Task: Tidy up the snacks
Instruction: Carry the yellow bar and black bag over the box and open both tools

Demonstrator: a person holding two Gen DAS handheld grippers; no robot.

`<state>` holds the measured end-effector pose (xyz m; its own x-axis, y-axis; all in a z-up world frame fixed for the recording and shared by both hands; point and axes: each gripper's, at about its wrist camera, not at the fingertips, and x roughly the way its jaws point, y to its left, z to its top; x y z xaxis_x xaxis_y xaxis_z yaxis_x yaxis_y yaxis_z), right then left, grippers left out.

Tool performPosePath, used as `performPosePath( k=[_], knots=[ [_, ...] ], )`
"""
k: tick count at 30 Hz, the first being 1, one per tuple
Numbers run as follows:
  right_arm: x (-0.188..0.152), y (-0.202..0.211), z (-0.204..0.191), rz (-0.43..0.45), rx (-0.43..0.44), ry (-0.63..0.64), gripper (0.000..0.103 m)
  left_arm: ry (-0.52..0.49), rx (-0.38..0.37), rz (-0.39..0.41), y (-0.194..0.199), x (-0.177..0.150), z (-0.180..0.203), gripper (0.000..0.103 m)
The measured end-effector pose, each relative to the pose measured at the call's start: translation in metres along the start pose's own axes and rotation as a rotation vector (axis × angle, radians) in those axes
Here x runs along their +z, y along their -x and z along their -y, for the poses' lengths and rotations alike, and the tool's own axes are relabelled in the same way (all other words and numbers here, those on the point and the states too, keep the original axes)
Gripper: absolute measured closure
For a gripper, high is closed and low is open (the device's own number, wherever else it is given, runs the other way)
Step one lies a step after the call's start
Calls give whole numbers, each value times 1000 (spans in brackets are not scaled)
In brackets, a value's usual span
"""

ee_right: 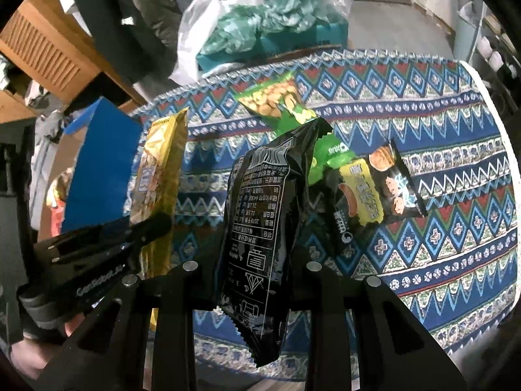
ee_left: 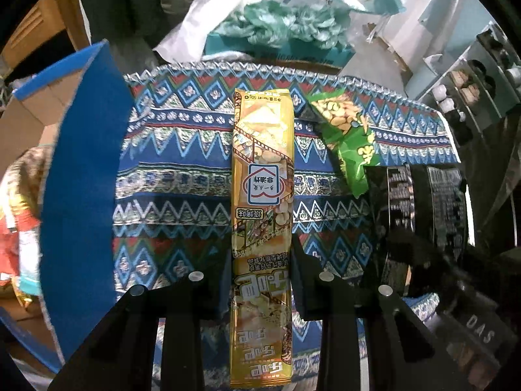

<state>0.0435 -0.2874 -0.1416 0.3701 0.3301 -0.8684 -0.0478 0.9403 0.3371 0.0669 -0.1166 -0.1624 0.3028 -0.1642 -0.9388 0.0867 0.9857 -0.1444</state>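
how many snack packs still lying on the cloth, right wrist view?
3: a green peanut pack at the far side, a black-and-yellow pack mid-cloth, a small black pack to its right. Others may be hidden behind the held black bag.

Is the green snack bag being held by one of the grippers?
No, the green snack bag lies on the patterned cloth, untouched by either gripper.

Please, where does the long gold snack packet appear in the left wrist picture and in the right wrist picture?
Left wrist view: the gold snack packet runs down the centre, held between the left claw's fingers.
Right wrist view: it stands left of centre, beside the black packet that the right claw holds.
Shared landmark: the green snack bag lying on the patterned cloth.
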Motion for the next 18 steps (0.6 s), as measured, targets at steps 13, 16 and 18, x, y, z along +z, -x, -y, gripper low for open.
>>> performPosePath(
  k=[13,16,18],
  knots=[
    [10,30,-46,50,24,61,77,13,-14,80,62,-3,-23,72],
    [11,35,-57,64,32,78,77,11,-21,100,76,-3,-27,72],
    [12,38,-63,71,35,89,77,10,-21,116,86,-3,-31,72]
  ],
)
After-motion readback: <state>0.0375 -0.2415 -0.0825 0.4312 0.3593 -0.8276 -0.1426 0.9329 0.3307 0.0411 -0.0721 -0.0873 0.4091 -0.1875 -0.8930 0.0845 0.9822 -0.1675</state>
